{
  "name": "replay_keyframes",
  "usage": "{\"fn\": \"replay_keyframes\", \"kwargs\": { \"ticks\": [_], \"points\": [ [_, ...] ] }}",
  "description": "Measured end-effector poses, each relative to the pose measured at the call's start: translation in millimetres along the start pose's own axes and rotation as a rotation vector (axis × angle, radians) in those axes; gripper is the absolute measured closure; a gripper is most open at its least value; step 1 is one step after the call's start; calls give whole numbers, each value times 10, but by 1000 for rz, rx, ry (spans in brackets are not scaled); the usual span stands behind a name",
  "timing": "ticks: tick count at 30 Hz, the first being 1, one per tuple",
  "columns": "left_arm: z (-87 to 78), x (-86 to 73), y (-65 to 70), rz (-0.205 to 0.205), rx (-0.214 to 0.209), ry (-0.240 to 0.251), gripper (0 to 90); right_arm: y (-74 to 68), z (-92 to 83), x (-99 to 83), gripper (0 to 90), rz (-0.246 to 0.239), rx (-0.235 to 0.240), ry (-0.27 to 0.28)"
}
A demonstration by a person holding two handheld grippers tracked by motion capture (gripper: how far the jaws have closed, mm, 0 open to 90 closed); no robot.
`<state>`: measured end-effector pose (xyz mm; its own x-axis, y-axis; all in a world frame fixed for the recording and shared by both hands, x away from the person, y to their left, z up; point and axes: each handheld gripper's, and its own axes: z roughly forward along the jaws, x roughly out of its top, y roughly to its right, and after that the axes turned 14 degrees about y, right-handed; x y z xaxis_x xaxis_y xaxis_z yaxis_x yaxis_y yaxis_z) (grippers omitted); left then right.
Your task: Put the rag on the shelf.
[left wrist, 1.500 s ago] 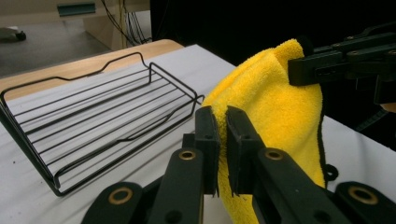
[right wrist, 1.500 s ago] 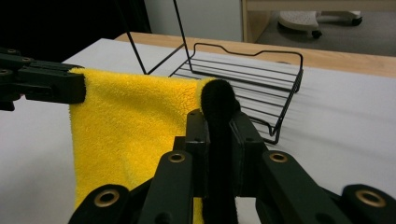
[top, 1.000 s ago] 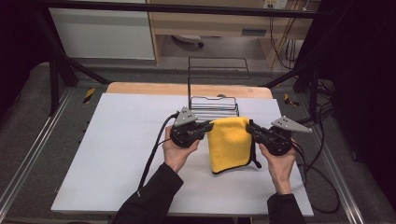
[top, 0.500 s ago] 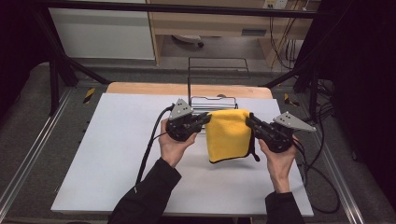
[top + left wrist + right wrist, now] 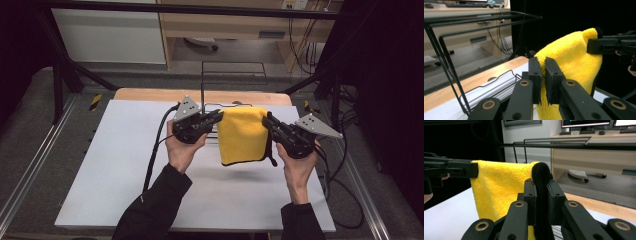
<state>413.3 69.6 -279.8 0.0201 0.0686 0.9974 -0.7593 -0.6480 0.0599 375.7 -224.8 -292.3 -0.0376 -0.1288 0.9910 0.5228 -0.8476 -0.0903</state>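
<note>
A yellow towel (image 5: 243, 135) with a black edge hangs in the air above the white table (image 5: 125, 165), stretched between both grippers. My left gripper (image 5: 216, 117) is shut on its upper left corner, and my right gripper (image 5: 267, 121) is shut on its upper right corner. In the left gripper view the yellow towel (image 5: 571, 60) is pinched between the jaws of the left gripper (image 5: 543, 77). In the right gripper view the right gripper (image 5: 541, 195) clamps the towel's black edge (image 5: 541, 173), with the yellow cloth (image 5: 499, 190) spreading left to the other gripper.
A black wire rack (image 5: 232, 75) stands at the table's far edge, just behind the towel. Its base (image 5: 494, 82) and upright bars (image 5: 446, 62) are close by in the left gripper view. Cables trail over the table's left and right sides.
Both grippers have lifted the towel off the table and carried it away from the person, toward the wire rack. It now hangs free.
</note>
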Motion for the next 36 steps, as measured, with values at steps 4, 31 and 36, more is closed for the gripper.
{"fn": "replay_keyframes", "kwargs": {
  "ticks": [4,31,36],
  "points": [
    [-6,81,-15,3,3,19,841,-32,20,68,804,-7,-6,27],
    [2,617,-122,40,26,148,842,-155,204,580,804,-47,-3,156],
    [5,707,-161,47,31,172,842,-179,258,664,804,-49,-4,181]
  ]
}}
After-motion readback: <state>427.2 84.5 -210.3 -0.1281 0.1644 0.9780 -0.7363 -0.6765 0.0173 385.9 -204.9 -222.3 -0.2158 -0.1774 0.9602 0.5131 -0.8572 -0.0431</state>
